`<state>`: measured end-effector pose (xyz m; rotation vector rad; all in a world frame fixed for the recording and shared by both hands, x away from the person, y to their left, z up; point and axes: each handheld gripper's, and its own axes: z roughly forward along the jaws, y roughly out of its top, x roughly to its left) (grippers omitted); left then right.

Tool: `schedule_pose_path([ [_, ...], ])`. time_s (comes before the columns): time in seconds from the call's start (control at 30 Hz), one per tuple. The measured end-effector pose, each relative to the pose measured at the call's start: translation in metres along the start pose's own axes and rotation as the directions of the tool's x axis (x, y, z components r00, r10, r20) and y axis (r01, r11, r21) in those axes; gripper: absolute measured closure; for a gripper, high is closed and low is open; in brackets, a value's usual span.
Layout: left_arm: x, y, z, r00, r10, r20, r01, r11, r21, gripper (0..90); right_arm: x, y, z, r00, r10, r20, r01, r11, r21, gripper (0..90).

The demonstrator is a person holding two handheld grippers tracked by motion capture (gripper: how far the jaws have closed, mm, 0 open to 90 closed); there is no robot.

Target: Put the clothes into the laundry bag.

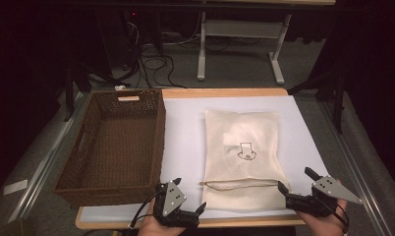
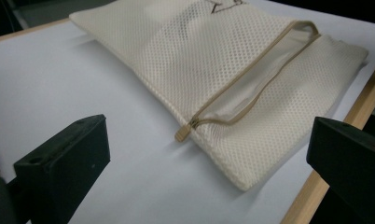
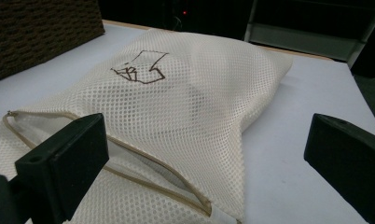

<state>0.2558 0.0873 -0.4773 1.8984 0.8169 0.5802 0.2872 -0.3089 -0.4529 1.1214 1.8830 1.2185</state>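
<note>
A cream mesh bag [image 1: 242, 147] with a small dark drawing lies flat on the white sheet [image 1: 185, 142], its tan zipper [image 1: 239, 184] running across the near end. In the left gripper view the zipper [image 2: 251, 93] gapes partly open, with its pull [image 2: 182, 134] at the bag's near corner. My left gripper [image 1: 189, 193] sits at the table's front edge just left of the bag, jaws open and nothing between them [image 2: 209, 140]. My right gripper [image 1: 296, 179] hovers at the bag's near right corner, also open and holding nothing [image 3: 209, 135]. In its view the bag [image 3: 199, 93] spreads below and beyond the jaws.
A dark brown woven basket [image 1: 156, 142] stands on the left side of the table, beside the bag, and it holds nothing. The table's wooden edge [image 1: 244, 221] runs along the front. Beyond the table are a white desk frame [image 1: 201, 54] and floor cables [image 1: 156, 64].
</note>
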Motion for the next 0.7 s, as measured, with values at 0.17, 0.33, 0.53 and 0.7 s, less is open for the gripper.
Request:
schedule_pose_path([
  [0.17, 0.001, -0.003, 0.004, 0.9999, -0.01, 0.002, 0.01, 0.9999, 0.013, 0.5, 0.004, 0.001, 0.003, 0.9999, -0.006, -0.01, 0.006, 1.0, 0.02, 0.2],
  [0.33, 0.004, -0.003, -0.001, 0.9995, -0.031, -0.011, 0.031, 0.9994, -0.018, 0.8, 0.009, 0.002, 0.004, 0.9995, -0.029, -0.014, 0.029, 0.999, 0.015, 0.3],
  [0.53, 0.007, -0.003, -0.001, 0.9991, -0.035, -0.026, 0.034, 0.9992, -0.02, 1.3, 0.01, 0.001, 0.003, 0.9995, -0.027, -0.017, 0.027, 0.999, 0.016, 0.2],
  [0.7, 0.008, -0.003, -0.001, 0.999, -0.032, -0.033, 0.031, 0.9993, -0.021, 1.6, 0.008, 0.001, 0.002, 0.9995, -0.025, -0.019, 0.025, 1.0, 0.01, 0.3],
])
